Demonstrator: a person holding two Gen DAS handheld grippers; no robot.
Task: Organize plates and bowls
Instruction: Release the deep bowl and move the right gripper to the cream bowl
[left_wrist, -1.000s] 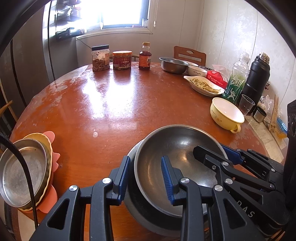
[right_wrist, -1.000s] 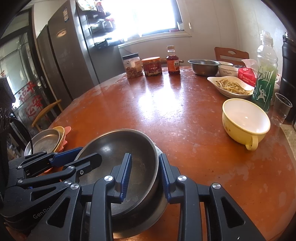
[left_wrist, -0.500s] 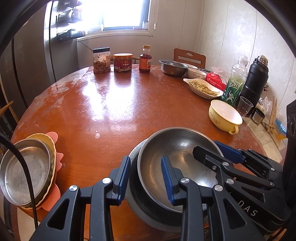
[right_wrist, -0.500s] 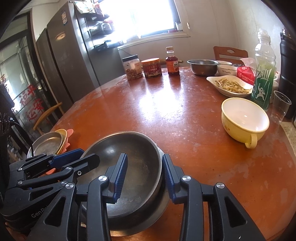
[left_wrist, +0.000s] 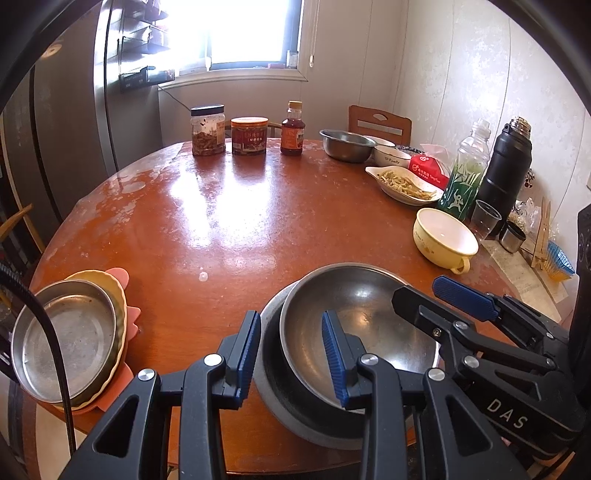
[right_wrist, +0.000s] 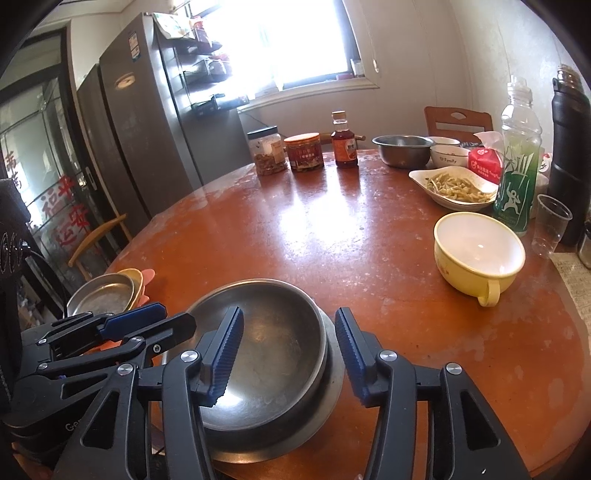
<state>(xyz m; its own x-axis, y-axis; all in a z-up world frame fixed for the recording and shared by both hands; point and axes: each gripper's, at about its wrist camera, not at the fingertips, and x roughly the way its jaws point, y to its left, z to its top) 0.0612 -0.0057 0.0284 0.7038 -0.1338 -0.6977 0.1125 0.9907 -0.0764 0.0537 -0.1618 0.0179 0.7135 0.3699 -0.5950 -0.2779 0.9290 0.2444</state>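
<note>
Right fingers (right_wrist: 288, 354) just opening astride upright steel bowl (right_wrist: 266, 354) rim, bowl nested in pan (right_wrist: 334, 384)

blown-out window (left_wrist: 236, 33) backlight, tabletop (left_wrist: 207, 206) glare, fisheye-bent edges

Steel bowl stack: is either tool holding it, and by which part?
The left tool grips the top steel bowl by its near rim; the right tool, jaws just opening, straddles the rim without pressing.

Round table (left_wrist: 229, 229) w/ bowls (left_wrist: 354, 332), jars (left_wrist: 249, 136)
</note>
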